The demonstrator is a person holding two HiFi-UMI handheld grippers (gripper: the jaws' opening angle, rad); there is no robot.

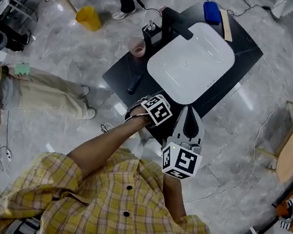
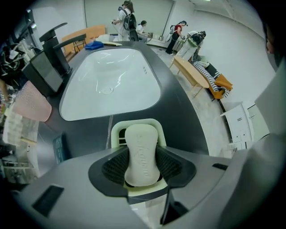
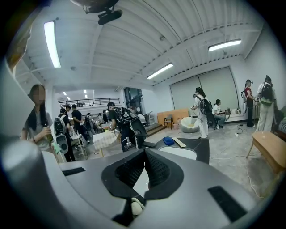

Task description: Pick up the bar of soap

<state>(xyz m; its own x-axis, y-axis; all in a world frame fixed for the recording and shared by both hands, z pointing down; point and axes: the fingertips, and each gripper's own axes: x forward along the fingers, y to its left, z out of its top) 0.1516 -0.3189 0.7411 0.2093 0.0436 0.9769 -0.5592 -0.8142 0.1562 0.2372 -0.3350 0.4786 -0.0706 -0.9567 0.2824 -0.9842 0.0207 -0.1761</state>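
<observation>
Bar of soap [image 2: 142,154] lies flat in a pale soap dish [image 2: 134,125] on the dark desk [image 2: 181,118], its long axis pointing towards the white basin [image 2: 111,85] just beyond. Embossed lettering runs along it, too faint to read. Left claw [image 2: 142,163] stands spread astride its flanks. Right claw [image 3: 144,154] is closed, empty, over open floor past the desk's edge
</observation>
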